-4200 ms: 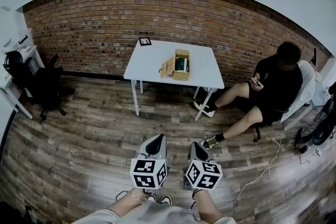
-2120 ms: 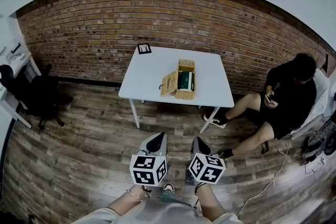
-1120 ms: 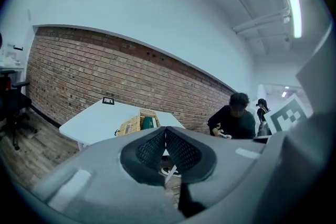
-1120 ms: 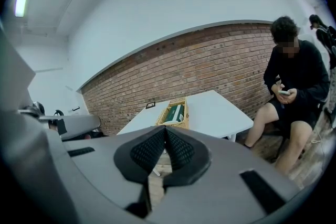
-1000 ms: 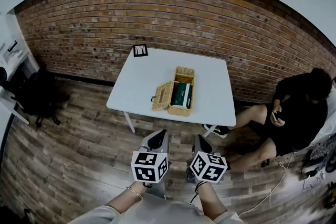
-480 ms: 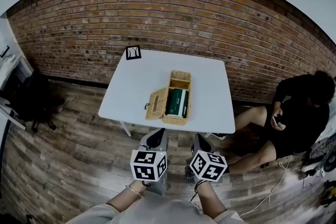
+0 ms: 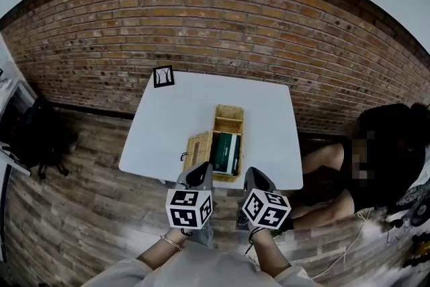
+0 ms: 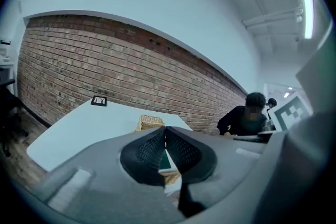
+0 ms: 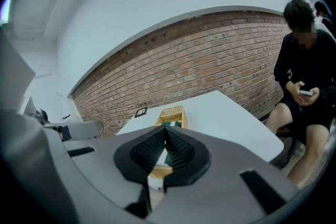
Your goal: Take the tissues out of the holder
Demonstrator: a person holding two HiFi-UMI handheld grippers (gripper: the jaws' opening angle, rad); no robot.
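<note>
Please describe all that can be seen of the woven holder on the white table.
The holder is a long rectangular box of light woven wicker, standing toward the near edge of the white table. Its lid is open, folded out to the left. A dark green tissue pack lies inside, in the near part; the far part looks empty.

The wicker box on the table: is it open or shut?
Open. The wicker box has its lid swung out flat beside it, and the green tissue pack inside shows from above.
</note>
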